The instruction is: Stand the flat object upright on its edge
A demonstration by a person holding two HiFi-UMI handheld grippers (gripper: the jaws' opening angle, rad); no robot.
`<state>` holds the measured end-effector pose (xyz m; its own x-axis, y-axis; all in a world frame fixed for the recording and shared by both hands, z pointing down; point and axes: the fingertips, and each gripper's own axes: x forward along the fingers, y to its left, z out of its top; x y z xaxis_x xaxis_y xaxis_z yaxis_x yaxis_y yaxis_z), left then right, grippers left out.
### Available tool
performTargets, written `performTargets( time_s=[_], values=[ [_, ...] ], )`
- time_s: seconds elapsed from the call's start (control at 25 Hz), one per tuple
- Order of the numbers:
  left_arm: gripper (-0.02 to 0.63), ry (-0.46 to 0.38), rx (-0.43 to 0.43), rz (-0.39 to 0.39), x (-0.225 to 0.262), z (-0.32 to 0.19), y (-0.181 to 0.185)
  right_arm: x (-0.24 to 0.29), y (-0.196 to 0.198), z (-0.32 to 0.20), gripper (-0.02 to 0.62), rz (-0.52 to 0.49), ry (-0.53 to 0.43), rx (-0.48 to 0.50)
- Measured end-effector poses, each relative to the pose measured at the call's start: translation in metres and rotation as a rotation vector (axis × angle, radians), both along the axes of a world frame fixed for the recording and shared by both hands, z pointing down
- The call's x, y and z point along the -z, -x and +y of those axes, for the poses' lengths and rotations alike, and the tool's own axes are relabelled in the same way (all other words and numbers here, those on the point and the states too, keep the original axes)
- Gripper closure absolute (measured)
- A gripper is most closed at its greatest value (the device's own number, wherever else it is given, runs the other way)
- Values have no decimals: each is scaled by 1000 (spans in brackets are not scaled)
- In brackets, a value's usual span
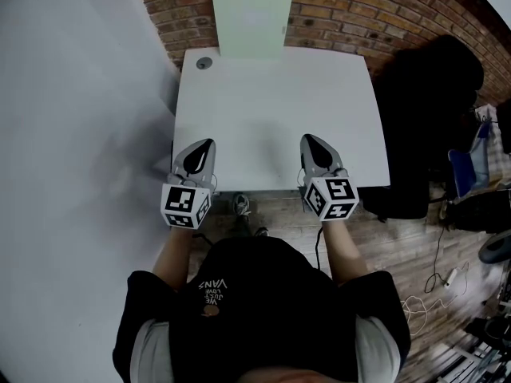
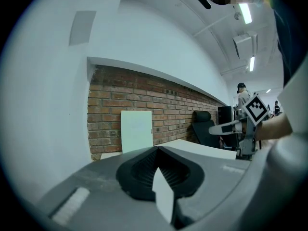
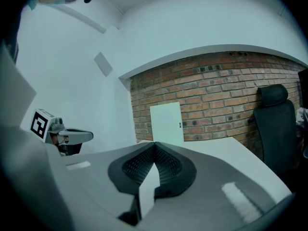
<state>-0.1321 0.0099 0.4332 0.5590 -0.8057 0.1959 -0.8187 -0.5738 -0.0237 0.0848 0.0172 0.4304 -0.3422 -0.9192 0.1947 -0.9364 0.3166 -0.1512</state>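
Standing on its lower edge at the far side of the white rectangular table (image 1: 271,110), the pale green flat rectangular panel (image 1: 251,21) faces the person, with the red brick wall (image 1: 343,10) right behind it. Its face is plain and smooth, its corners are square, and a small dark mark sits on its right edge. Both gripper views show it upright and taller than it is wide. The left gripper (image 1: 204,152) and the right gripper (image 1: 311,144) hover over the table's near edge, well apart from the panel, each with its jaws pressed together and nothing between them. A small round grey cap (image 1: 204,63) lies at the table's far left corner.
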Motion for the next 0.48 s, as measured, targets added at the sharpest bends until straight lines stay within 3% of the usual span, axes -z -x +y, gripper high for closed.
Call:
performTargets(
  time_s=[0.48],
  values=[
    [607,24,21,25,-8,26,1,-12,0,27,595,-2,23,-4]
  ],
)
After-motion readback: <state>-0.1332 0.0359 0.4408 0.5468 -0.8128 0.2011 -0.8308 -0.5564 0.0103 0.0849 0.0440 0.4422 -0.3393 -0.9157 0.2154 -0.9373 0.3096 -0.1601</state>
